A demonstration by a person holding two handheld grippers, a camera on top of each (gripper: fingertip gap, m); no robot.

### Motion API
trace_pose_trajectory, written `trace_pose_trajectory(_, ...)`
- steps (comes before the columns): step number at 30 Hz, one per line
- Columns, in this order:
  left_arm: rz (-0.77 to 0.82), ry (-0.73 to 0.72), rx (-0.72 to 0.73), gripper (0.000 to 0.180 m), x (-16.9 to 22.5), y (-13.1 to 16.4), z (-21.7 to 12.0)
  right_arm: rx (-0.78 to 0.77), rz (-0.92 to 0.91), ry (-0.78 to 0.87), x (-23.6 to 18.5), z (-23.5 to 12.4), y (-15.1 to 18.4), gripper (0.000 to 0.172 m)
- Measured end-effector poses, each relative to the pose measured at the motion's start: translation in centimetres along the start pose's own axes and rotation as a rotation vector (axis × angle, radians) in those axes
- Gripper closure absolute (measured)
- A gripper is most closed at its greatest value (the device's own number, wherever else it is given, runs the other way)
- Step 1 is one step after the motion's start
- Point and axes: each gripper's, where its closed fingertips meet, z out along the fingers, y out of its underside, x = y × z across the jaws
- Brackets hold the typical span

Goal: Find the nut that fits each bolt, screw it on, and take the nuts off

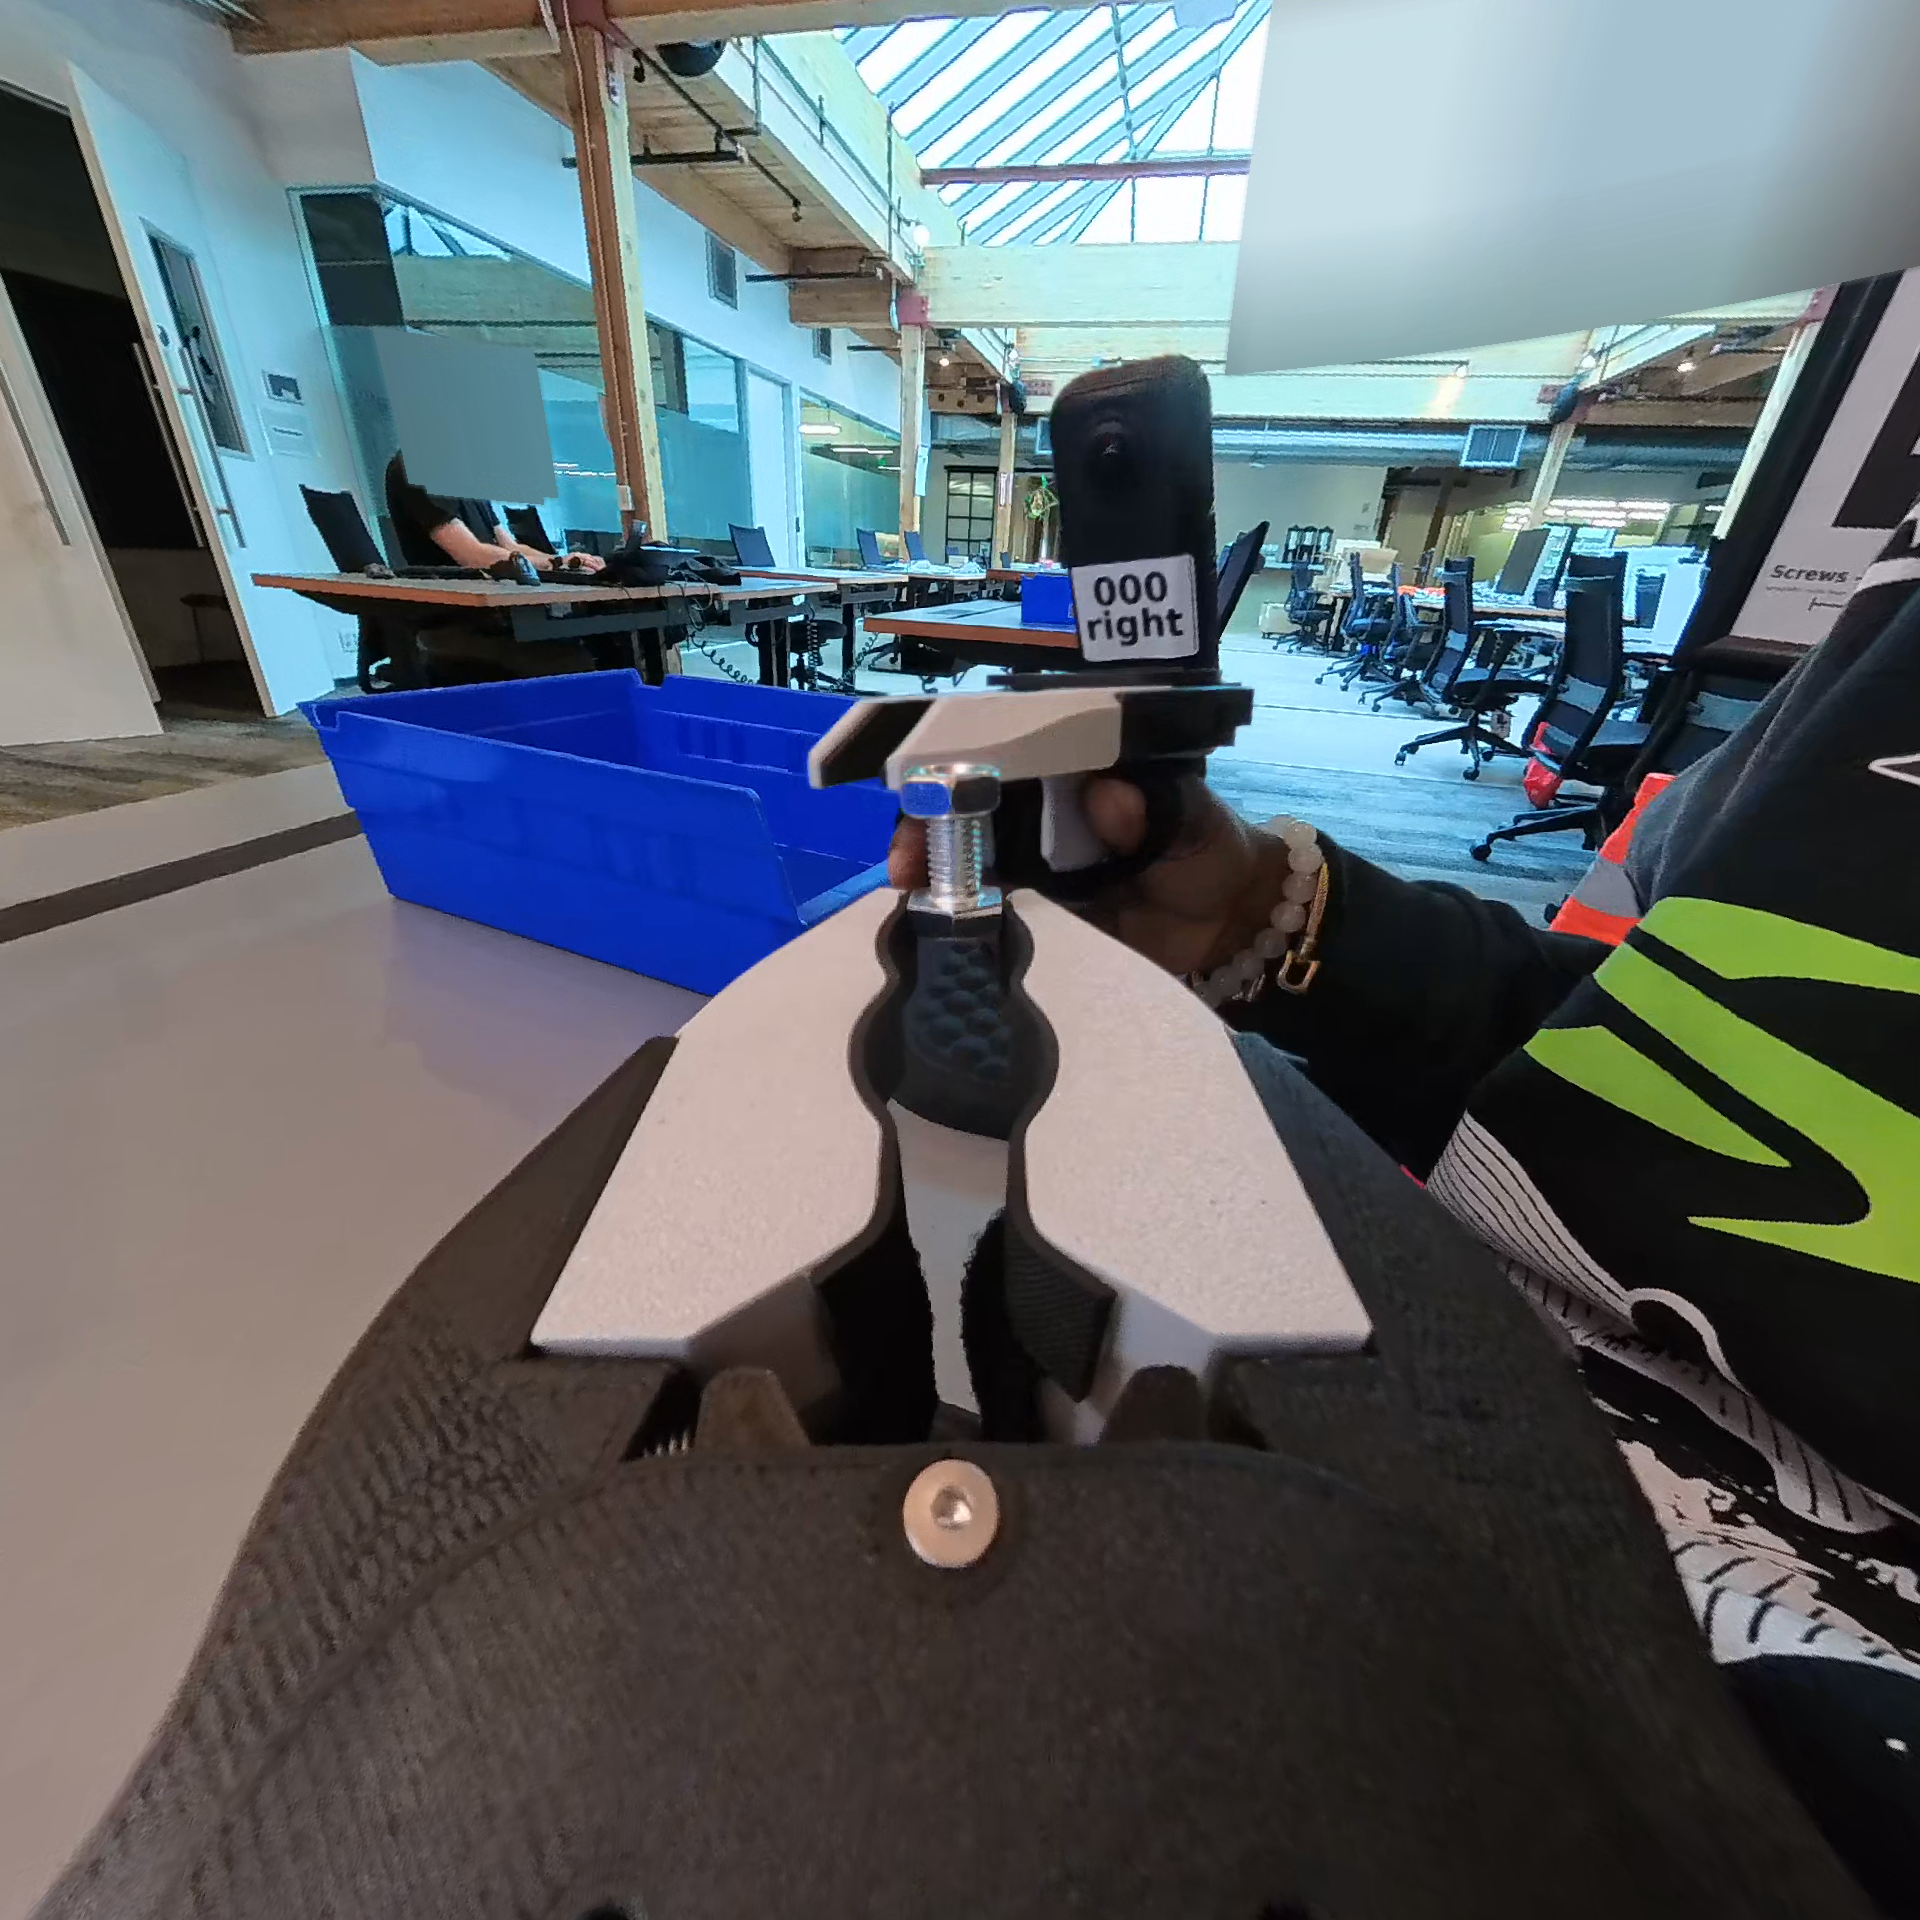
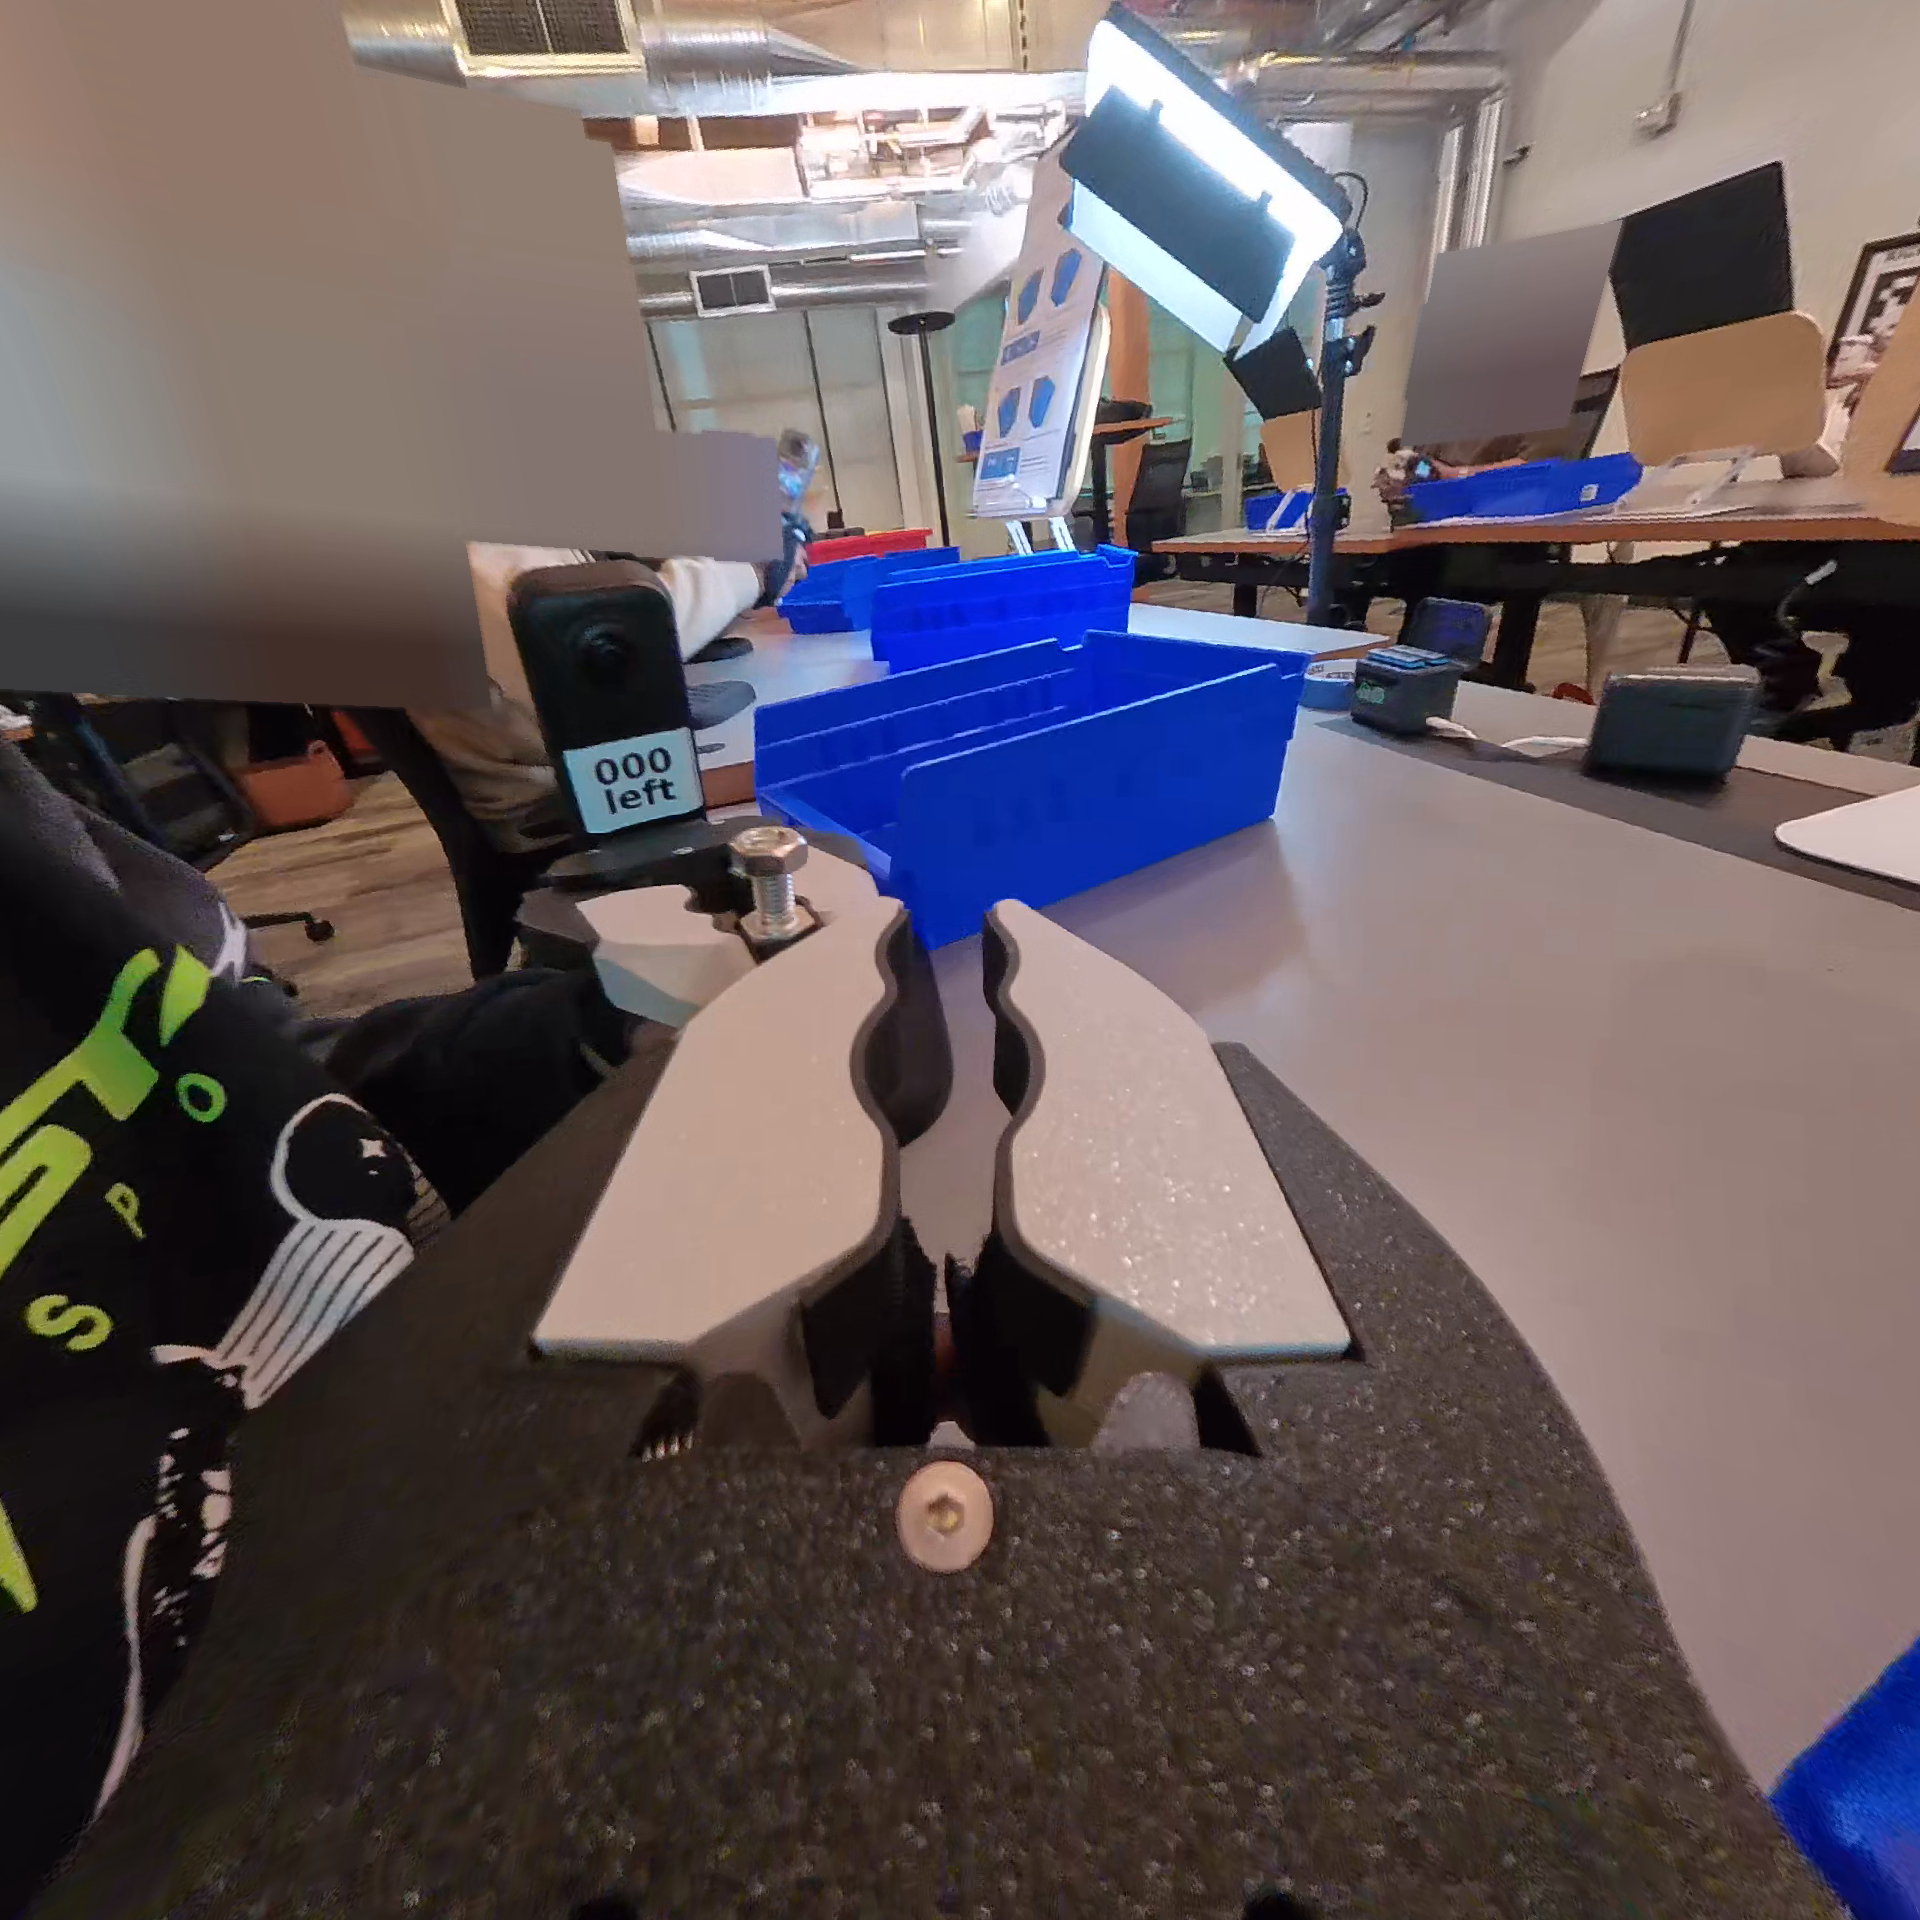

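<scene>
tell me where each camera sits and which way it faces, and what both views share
Left wrist view: sits on the left gripper, facing across the grey table at the right gripper; its fingers clamp a nut on an upright bolt; a hand and sleeve show.
Right wrist view: sits on the right gripper, facing the blue bin, jaws apart and empty.
Shared: bolt, bin, table, both grippers.

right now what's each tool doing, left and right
Left tool: closed on the hex piece at the lower end of a silver bolt, which stands upright.
Right tool: open, nothing between its fingers.
</scene>
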Motion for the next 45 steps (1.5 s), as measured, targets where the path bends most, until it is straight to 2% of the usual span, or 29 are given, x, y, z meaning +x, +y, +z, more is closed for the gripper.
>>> trace_pose_trajectory(3, 0.002, -0.002, -0.003, 0.166, 0.0, 0.0, 0.0, 0.025, -0.004, -0.047, -0.9, 0.1, -0.6, 0.157)
trace_pose_trajectory(7, 0.006, -0.007, -0.012, 0.166, 0.0, 0.2, 0.1, 0.016, -0.003, -0.129, -2.8, 1.4, -0.5, 0.145)
trace_pose_trajectory(11, 0.011, -0.007, -0.015, 0.166, 0.0, 0.2, 0.1, -0.005, -0.011, -0.143, -3.4, 2.8, -0.2, 0.140)
trace_pose_trajectory(14, 0.011, -0.005, -0.012, 0.166, 0.0, 0.2, 0.1, -0.013, 0.000, -0.133, -3.2, 3.2, 0.0, 0.142)
trace_pose_trajectory(18, -0.007, -0.005, 0.010, 0.166, -0.1, -0.1, -0.1, 0.010, 0.023, -0.134, -2.7, 2.0, -0.3, 0.147)
trace_pose_trajectory(19, -0.010, 0.002, 0.017, 0.166, -0.1, -0.2, -0.1, 0.017, 0.027, -0.093, -1.9, 1.5, -0.3, 0.157)
trace_pose_trajectory(21, -0.008, -0.003, 0.012, 0.166, -0.1, -0.2, -0.1, 0.019, 0.023, -0.033, -0.6, 0.6, -0.3, 0.161)
trace_pose_trajectory(26, -0.008, -0.005, 0.006, 0.166, -0.1, -0.1, -0.1, 0.056, 0.015, -0.093, -1.8, 0.5, -1.3, 0.155)
trace_pose_trajectory(30, 0.011, -0.011, -0.014, 0.166, 0.0, 0.2, 0.1, -0.012, -0.020, -0.154, -3.5, 1.7, -0.7, 0.147)
trace_pose_trajectory(34, 0.015, -0.013, -0.017, 0.166, 0.0, 0.2, 0.1, -0.075, -0.034, -0.160, -3.9, 2.4, -0.1, 0.148)
trace_pose_trajectory(37, 0.021, -0.008, -0.024, 0.166, 0.1, 0.3, 0.2, -0.079, -0.046, -0.152, -3.8, 2.4, -0.1, 0.157)
trace_pose_trajectory(39, 0.018, 0.003, -0.029, 0.166, 0.2, 0.4, 0.2, -0.086, -0.064, -0.157, -3.8, 2.2, -0.1, 0.157)
trace_pose_trajectory(45, 0.001, 0.026, -0.027, 0.166, 0.4, 0.4, 0.2, 0.055, -0.115, -0.114, -3.2, 0.6, -3.2, 0.157)
